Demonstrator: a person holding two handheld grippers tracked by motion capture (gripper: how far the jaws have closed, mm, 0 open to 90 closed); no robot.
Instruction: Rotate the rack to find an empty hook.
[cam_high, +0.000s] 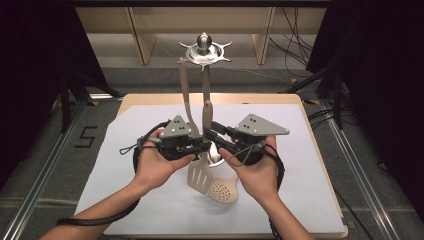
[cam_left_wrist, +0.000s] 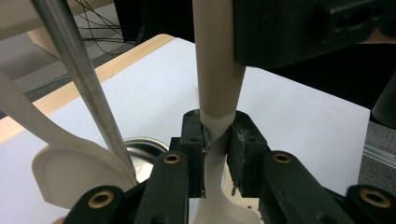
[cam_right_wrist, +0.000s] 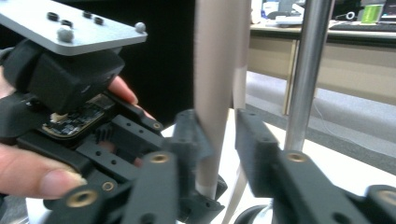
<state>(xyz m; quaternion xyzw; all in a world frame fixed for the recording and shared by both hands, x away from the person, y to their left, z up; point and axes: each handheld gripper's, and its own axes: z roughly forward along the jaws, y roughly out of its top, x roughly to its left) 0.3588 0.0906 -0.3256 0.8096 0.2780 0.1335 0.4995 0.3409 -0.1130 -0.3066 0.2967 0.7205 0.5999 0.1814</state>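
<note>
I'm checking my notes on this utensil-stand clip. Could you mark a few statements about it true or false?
1. The left gripper is clamped on a beige handle. True.
2. The right gripper squeezes that handle from both sides. False: its jaws stand around the handle, with a gap at one jaw.
3. The stand's pole is wooden. False: it is shiny metal.
4. A white sheet covers most of the table. True.
</note>
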